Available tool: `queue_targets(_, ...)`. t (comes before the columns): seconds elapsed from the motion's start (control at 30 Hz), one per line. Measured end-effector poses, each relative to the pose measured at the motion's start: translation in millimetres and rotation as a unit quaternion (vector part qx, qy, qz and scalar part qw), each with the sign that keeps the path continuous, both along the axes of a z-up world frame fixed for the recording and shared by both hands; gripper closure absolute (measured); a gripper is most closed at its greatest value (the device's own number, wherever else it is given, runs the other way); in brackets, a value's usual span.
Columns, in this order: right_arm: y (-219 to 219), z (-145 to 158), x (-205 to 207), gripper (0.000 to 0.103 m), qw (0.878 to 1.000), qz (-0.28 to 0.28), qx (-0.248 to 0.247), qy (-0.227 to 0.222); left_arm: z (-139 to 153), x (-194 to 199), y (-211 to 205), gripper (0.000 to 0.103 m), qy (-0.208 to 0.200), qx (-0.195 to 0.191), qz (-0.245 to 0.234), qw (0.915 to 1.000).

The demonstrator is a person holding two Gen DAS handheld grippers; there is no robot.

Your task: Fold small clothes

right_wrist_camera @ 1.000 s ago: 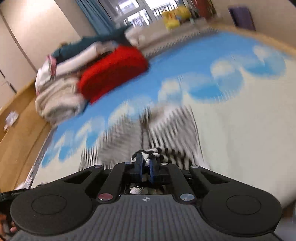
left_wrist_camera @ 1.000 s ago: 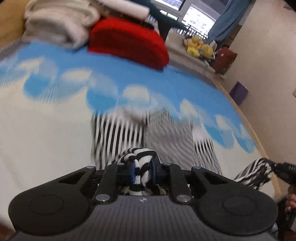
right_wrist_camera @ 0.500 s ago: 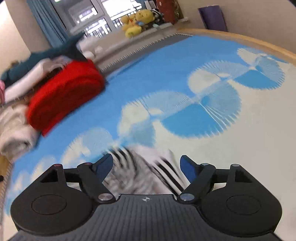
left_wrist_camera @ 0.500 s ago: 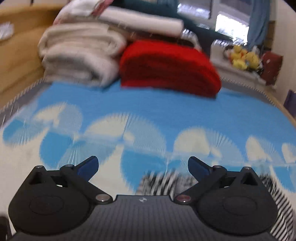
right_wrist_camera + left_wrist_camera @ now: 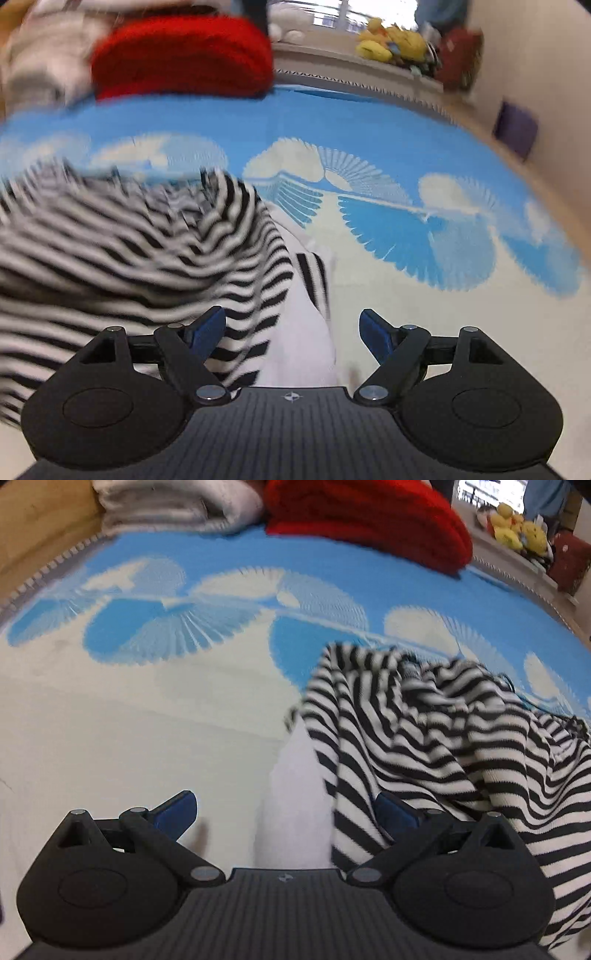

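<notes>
Bedspread in blue and cream with fan shapes (image 5: 129,709) carries a rumpled black-and-white striped knit garment (image 5: 443,738), bunched, not yet a neat fold (most folding judged still ahead). Left gripper (image 5: 286,814) and right gripper (image 5: 291,332) stand spread wide at its edges, gripping nothing.

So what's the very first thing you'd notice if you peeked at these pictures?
The zebra-striped black-and-white top grabs you first, rumpled in a heap on the blue-and-white patterned bed cover, between the two open tools: it drapes over one finger of the left tool and reaches into the right tool. Next comes the bright red folded blanket at the far end, with yellow stuffed toys on the ledge behind.
</notes>
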State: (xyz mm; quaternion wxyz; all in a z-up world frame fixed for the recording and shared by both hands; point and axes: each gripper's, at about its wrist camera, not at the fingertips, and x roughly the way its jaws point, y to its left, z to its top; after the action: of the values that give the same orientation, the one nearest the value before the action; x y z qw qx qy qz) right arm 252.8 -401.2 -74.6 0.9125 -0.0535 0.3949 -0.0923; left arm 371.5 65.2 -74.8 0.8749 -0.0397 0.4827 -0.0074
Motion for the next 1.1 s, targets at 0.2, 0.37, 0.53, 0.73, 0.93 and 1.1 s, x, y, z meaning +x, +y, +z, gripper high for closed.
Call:
queue_targets(0.2,-21.7,31.6,-3.9,0.098,0.995,-0.063,0.064,-0.050,-1.4,0.3,-5.6,0.000,-0.004,-0.010,-0.025,0.9996)
queue_targets(0.37,-72.4,32.0,-4.0,0.098,0.978,-0.181,0.098,-0.043,0.7,-0.2,-8.6,0.000,0.003,-0.025,-0.041,0.9988)
queue_targets(0.53,-74.7,-10.8,6.7,0.098,0.976,-0.176,0.114,0.050,-4.3,-15.9,-13.7,0.000,0.021,-0.064,-0.095,0.9932)
queue_targets(0.73,-77.2,4.8,-2.2,0.097,0.976,-0.183,0.113,0.035,2.6,-18.3,1.6,0.090,0.003,-0.092,-0.057,0.9941)
queue_targets(0.93,-101.8,43.0,-29.7,0.098,0.966,-0.200,0.161,-0.029,15.8,-16.4,40.5,0.100,-0.023,-0.066,-0.005,0.9976)
queue_targets(1.1,-115.6,1.2,-17.9,0.098,0.956,-0.220,0.190,0.044,-1.6,-10.4,53.7,0.097,0.009,-0.065,0.010,0.9978)
